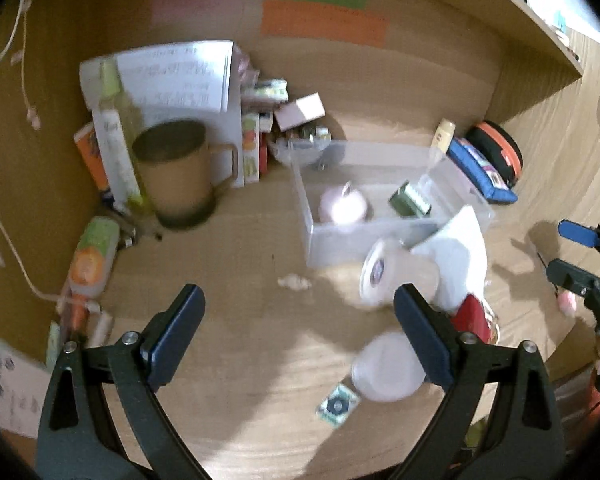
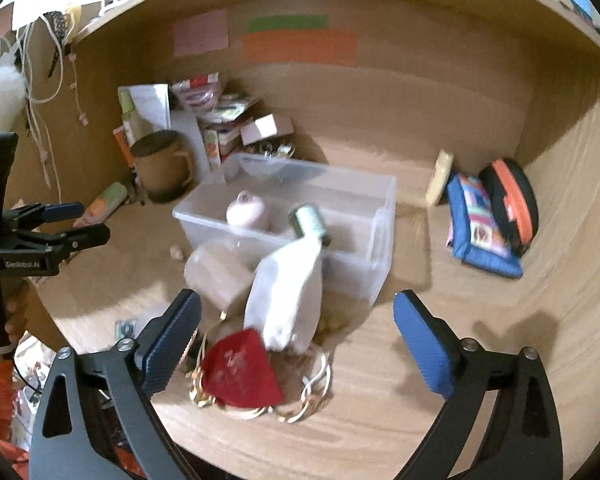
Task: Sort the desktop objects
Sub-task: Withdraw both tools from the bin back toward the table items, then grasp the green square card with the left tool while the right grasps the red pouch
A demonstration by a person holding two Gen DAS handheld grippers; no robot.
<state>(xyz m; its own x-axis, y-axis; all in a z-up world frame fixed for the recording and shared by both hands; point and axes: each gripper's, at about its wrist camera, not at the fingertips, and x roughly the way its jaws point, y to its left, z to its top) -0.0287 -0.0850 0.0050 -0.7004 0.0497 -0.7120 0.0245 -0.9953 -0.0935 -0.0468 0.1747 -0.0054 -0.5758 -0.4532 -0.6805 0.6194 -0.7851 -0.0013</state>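
Note:
A clear plastic bin [image 1: 384, 236] [image 2: 352, 276] stands mid-desk and holds a pink round jar [image 1: 343, 205] [image 2: 247, 209] and a green tin [image 1: 410, 200] [image 2: 309, 220]. In front of it lie a white pouch [image 2: 288, 300] [image 1: 458, 264], a translucent cylinder [image 2: 216, 272] [image 1: 396, 276], a red pouch [image 2: 240, 372] [image 1: 470, 316] with gold chain, a pale round lid [image 1: 386, 372] and a small card [image 1: 337, 405]. My left gripper [image 1: 300, 312] [image 2: 82, 224] is open and empty. My right gripper [image 2: 298, 316] [image 1: 568, 252] is open and empty above the pouches.
A brown mug [image 1: 180, 172] [image 2: 162, 166], bottles, papers and small boxes crowd the back left corner. A blue pouch [image 2: 480, 224] [image 1: 482, 172], an orange-black case [image 2: 512, 200] and a cream bottle [image 2: 440, 176] lie at the right. Desk walls enclose three sides.

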